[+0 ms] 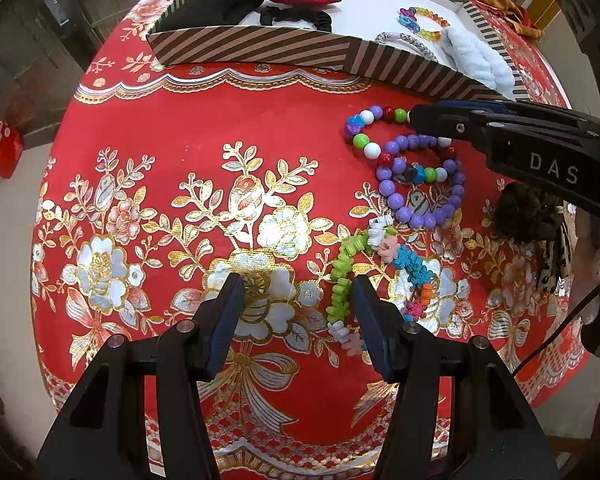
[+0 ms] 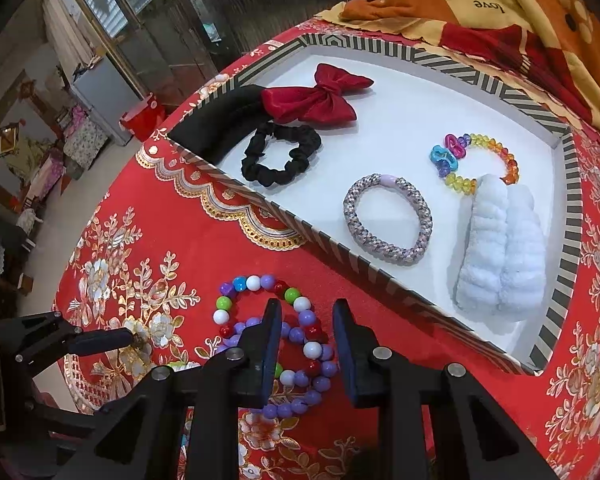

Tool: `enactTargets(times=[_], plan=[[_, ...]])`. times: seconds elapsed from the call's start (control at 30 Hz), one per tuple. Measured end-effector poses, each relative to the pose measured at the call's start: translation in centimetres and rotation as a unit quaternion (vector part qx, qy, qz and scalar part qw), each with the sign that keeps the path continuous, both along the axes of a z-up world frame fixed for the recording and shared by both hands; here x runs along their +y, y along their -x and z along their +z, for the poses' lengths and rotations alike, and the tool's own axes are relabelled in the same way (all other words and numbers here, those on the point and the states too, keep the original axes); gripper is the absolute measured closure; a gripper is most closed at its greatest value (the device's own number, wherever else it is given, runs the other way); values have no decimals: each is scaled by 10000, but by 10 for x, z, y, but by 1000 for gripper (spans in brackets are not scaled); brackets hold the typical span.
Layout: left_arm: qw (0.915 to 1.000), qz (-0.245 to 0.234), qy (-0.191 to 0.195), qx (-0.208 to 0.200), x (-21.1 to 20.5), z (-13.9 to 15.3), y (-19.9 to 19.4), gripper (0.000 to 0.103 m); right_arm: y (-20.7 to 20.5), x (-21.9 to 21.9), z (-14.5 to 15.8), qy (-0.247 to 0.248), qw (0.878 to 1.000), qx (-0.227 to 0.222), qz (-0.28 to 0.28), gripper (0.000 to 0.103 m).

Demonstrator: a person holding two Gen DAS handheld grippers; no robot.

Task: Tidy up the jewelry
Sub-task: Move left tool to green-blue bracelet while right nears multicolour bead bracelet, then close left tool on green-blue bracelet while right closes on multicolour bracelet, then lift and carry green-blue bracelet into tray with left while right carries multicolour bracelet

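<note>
A striped tray (image 1: 260, 46) (image 2: 568, 216) holds a red bow (image 2: 316, 98), black scrunchie (image 2: 280, 158), braided grey band (image 2: 388, 220), clear rainbow bracelet (image 2: 476, 160) and a pale blue fluffy band (image 2: 500, 260). On the red cloth lie a multicolour bead bracelet (image 1: 364, 128) (image 2: 256, 296), a purple bead bracelet (image 1: 420, 184) (image 2: 312, 376) and a spiral colourful hair tie (image 1: 348, 272). My left gripper (image 1: 298, 300) is open over the cloth, its right finger beside the hair tie. My right gripper (image 2: 306, 312) (image 1: 410, 116) is open just above the bead bracelets, holding nothing.
A brown fuzzy hair piece (image 1: 528, 216) lies at the right of the cloth. A folded orange and red blanket (image 2: 500, 12) sits behind the tray. The round table's edge (image 1: 60, 160) drops off at the left, with room furniture beyond.
</note>
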State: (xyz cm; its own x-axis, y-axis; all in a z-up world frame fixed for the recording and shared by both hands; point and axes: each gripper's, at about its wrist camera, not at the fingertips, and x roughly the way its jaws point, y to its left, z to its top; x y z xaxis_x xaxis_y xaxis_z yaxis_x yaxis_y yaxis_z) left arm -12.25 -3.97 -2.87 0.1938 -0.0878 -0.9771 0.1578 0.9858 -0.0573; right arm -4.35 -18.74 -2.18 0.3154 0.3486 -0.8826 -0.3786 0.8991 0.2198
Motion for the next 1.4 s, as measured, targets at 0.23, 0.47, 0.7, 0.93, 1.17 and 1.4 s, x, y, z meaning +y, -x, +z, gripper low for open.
enactTargets(times=[0.23, 0.47, 0.7, 0.93, 1.17, 1.4], plan=[[9999, -64, -94, -8, -5, -2, 1, 47, 0, -2, -2, 24, 10000, 38, 29, 78], [9996, -197, -186, 18, -13, -4, 4, 42, 0, -1, -6, 80, 9999, 81, 111, 87], [9997, -167, -159, 1, -16, -3, 3, 42, 2, -3, -2, 7, 9999, 27, 104, 94], [9998, 133, -168, -57, 0, 0, -1, 79, 6, -4, 13, -111, 9998, -98, 142, 95], [9997, 215, 75, 96, 1, -1, -1, 94, 12, -10, 31, -309, 9993, -190, 78, 95], [9996, 221, 143, -73, 16, 14, -8, 95, 19, -14, 50, -382, 9987, -342, 35, 95]])
